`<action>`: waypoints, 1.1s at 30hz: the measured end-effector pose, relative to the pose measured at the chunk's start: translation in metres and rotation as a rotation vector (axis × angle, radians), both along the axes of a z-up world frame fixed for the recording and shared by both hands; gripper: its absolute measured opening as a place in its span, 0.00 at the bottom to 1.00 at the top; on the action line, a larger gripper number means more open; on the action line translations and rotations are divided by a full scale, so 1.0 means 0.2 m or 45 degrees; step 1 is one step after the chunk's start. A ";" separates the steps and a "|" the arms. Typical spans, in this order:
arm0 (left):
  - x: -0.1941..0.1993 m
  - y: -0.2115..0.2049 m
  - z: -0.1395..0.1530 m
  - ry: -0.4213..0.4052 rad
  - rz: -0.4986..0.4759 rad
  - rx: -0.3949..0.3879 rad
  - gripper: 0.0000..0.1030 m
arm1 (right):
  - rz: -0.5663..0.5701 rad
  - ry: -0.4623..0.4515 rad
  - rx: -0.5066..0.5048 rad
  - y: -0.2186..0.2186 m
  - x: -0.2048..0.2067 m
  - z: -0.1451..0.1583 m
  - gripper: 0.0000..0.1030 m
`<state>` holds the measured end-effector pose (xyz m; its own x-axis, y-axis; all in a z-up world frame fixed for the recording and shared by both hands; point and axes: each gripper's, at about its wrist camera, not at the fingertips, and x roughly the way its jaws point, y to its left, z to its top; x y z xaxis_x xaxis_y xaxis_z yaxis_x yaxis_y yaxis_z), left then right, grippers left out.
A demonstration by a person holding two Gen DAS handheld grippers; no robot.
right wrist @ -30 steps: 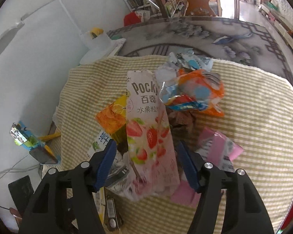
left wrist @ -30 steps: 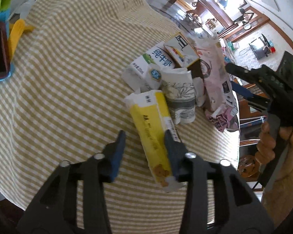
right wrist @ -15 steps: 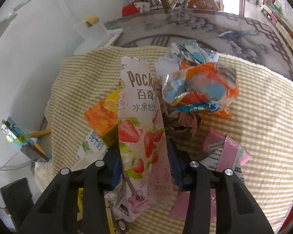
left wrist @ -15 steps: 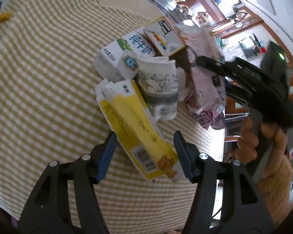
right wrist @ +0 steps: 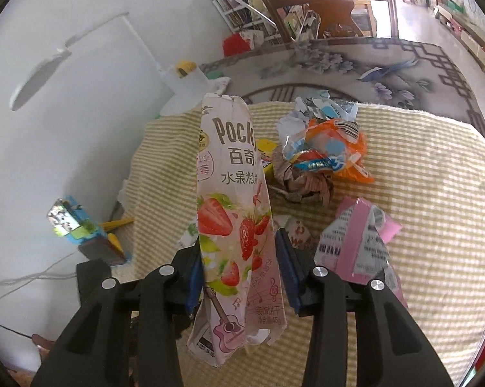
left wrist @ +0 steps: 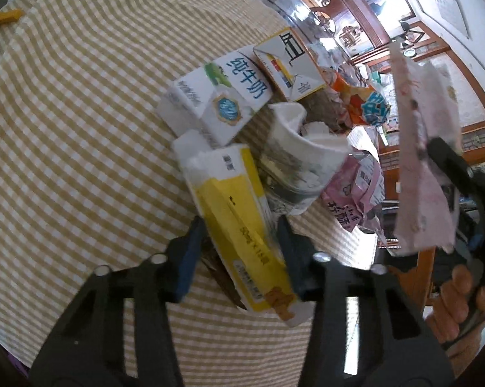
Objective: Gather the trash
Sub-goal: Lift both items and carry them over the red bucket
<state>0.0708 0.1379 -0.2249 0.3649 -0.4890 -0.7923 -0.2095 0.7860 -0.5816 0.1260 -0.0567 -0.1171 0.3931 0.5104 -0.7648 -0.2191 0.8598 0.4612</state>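
A yellow-and-white drink carton (left wrist: 236,213) lies on the checked tablecloth (left wrist: 81,129), near the trash pile. My left gripper (left wrist: 240,245) straddles the carton's near half, its jaws closing with the blue pads against both sides. My right gripper (right wrist: 239,264) is shut on a pink strawberry Pocky box (right wrist: 232,200) and holds it upright above the cloth. The left wrist view shows that box (left wrist: 419,161) hanging at the right, with a person's hand (left wrist: 461,296) on the gripper's handle.
The pile holds a white milk carton (left wrist: 223,96), a crushed paper cup (left wrist: 297,161), a small white box (left wrist: 287,61), an orange wrapper (right wrist: 326,148) and pink wrappers (right wrist: 361,242). A white lamp (right wrist: 49,64) and a blue stand (right wrist: 78,225) sit at the table's left edge.
My right gripper shut on the Pocky box and raised it off the pile. My left gripper moved forward over the yellow carton, widened, then narrowed onto its sides.
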 end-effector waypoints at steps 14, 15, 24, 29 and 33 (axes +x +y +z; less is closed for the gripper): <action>-0.28 -0.12 0.52 -0.423 0.003 0.293 0.14 | -0.029 -0.123 0.068 -0.19 -0.34 0.16 0.39; -0.28 -0.14 0.55 -0.449 -0.006 0.312 0.15 | -0.038 -0.140 0.067 -0.20 -0.37 0.18 0.39; -0.30 -0.39 0.80 -0.653 -0.120 0.393 0.15 | -0.137 -0.230 0.071 -0.42 -0.51 0.26 0.39; -0.30 -0.56 0.87 -0.709 -0.185 0.437 0.15 | -0.225 -0.253 0.086 -0.61 -0.58 0.29 0.40; -0.30 -0.68 0.88 -0.716 -0.216 0.442 0.15 | -0.269 -0.259 0.095 -0.75 -0.62 0.29 0.40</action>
<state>0.0099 0.0017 -0.0484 0.7078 -0.3278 -0.6258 0.1936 0.9419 -0.2744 0.0023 -0.2061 -0.0600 0.6380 0.4532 -0.6226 -0.1338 0.8614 0.4899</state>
